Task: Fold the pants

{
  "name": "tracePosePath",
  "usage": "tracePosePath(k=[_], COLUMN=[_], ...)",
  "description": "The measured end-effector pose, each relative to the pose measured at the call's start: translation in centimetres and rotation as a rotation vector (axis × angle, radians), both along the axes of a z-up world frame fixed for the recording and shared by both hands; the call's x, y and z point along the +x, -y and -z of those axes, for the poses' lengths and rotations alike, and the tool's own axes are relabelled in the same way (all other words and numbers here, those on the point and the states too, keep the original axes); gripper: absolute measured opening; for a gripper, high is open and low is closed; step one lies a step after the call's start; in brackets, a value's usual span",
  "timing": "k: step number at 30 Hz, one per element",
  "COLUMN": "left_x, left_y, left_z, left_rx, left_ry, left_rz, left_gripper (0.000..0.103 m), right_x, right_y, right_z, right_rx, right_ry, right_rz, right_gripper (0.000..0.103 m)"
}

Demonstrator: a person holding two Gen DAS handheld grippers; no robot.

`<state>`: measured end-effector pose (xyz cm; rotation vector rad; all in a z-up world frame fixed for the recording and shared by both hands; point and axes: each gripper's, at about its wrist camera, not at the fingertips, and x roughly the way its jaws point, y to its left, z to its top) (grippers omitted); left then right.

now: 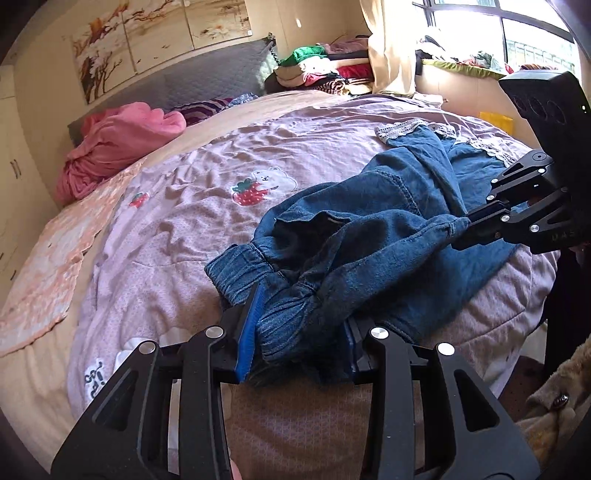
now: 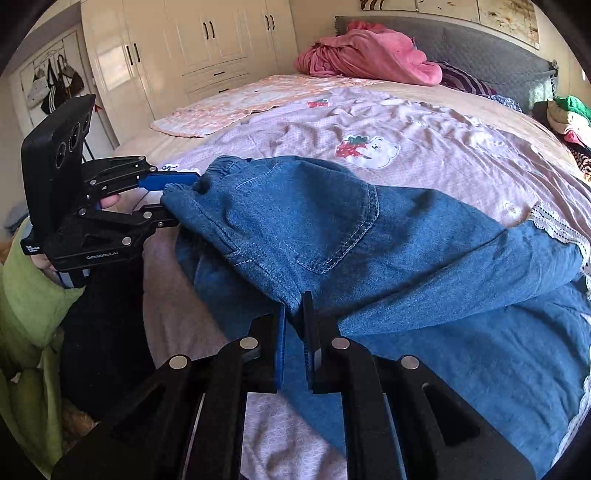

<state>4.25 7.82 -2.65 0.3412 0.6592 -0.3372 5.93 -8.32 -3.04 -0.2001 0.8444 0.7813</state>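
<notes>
Big bed (image 1: 207,184) under a wrinkled pink quilt (image 2: 424,122), and the blue denim pants (image 2: 332,236) lie crumpled across its near edge. Left hand-held gripper (image 1: 299,332) is clamped on the elastic waistband; right hand-held gripper (image 2: 294,325) pinches a fold of denim by the back pocket.

Sunlight pours through the barred window (image 1: 517,33) onto a wide bed (image 2: 424,122) with a grey padded headboard (image 2: 491,55), cream wardrobes (image 2: 207,44) along one wall, blossom paintings (image 1: 147,40) above, and bags hanging by the door (image 2: 55,85).
</notes>
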Motion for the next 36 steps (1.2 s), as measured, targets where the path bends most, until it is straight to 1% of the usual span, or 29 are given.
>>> tracePosePath(k=[4, 5, 8, 12, 13, 15, 17, 19, 22, 25, 26, 28, 29, 30, 32, 33, 36], left_x=[-0.5, -0.4, 0.3, -0.2, -0.2, -0.2, -0.4, -0.7, -1.9, -3.1, -3.3, -3.2, -2.8, -2.1, -0.6, 0.2, 1.8], left_y=[-0.4, -0.5, -0.9, -0.9, -1.1, -1.6, -2.1, -2.9, -4.1, -5.1, -5.1, -4.4, -3.8, -3.0, -1.6, -0.6, 1.8], left_z=[-0.6, -0.4, 1.0, 1.1, 1.1, 1.5, 1.9, 1.8, 1.0, -1.0, -2.0, -3.4, -4.0, -4.3, -4.2, -3.6, -1.4], left_rx=[0.013, 0.025, 0.016, 0.017, 0.007, -0.009, -0.033, -0.077, -0.11, -0.164, -0.181, -0.215, -0.241, -0.278, -0.353, -0.358, -0.299], left_ry=[0.041, 0.037, -0.039, -0.047, -0.06, -0.096, -0.128, -0.156, -0.16, -0.129, -0.107, -0.077, -0.074, -0.082, -0.118, -0.144, -0.207], left_rz=[-0.028, -0.032, -0.036, -0.032, -0.03, -0.038, -0.054, -0.065, -0.091, -0.114, -0.121, -0.102, -0.085, -0.064, -0.008, -0.004, -0.005], left_gripper=[0.031, 0.033, 0.034, 0.035, 0.035, 0.042, 0.043, 0.043, 0.043, 0.043, 0.043, 0.043, 0.043, 0.044, 0.046, 0.046, 0.046], right_x=[-0.9, -1.0, -0.8, -1.3, -1.3, -1.2, -1.5, -1.4, -1.3, -1.4, -1.5, -1.5, -1.6, -1.5, -1.6, -1.7, -2.4], right_y=[-0.8, -0.9, -1.3, -1.4, -1.3, -1.2, -1.2, -1.1, -0.8, -0.9, -0.9, -1.1, -1.2, -1.3, -1.2, -1.0, 0.1], right_z=[-0.4, -0.2, 1.1, 2.2, 2.3, 2.5, 2.5, 2.5, 2.5, 2.5, 2.5, 2.4, 2.4, 2.4, 2.2, 2.0, 1.1], right_rx=[-0.007, -0.012, -0.026, -0.013, -0.007, 0.002, 0.002, 0.004, 0.023, 0.029, 0.034, 0.041, 0.046, 0.048, 0.059, 0.065, 0.086], right_ry=[0.028, 0.025, -0.026, -0.057, -0.063, -0.074, -0.071, -0.07, -0.084, -0.082, -0.086, -0.09, -0.091, -0.094, -0.105, -0.109, -0.108], right_rz=[-0.026, -0.029, -0.025, -0.026, -0.021, -0.018, -0.02, -0.018, -0.016, -0.024, -0.025, -0.027, -0.032, -0.034, -0.034, -0.031, -0.019], right_gripper=[0.008, 0.008, 0.01, 0.011, 0.011, 0.011, 0.011, 0.012, 0.016, 0.02, 0.022, 0.024, 0.026, 0.028, 0.029, 0.029, 0.029])
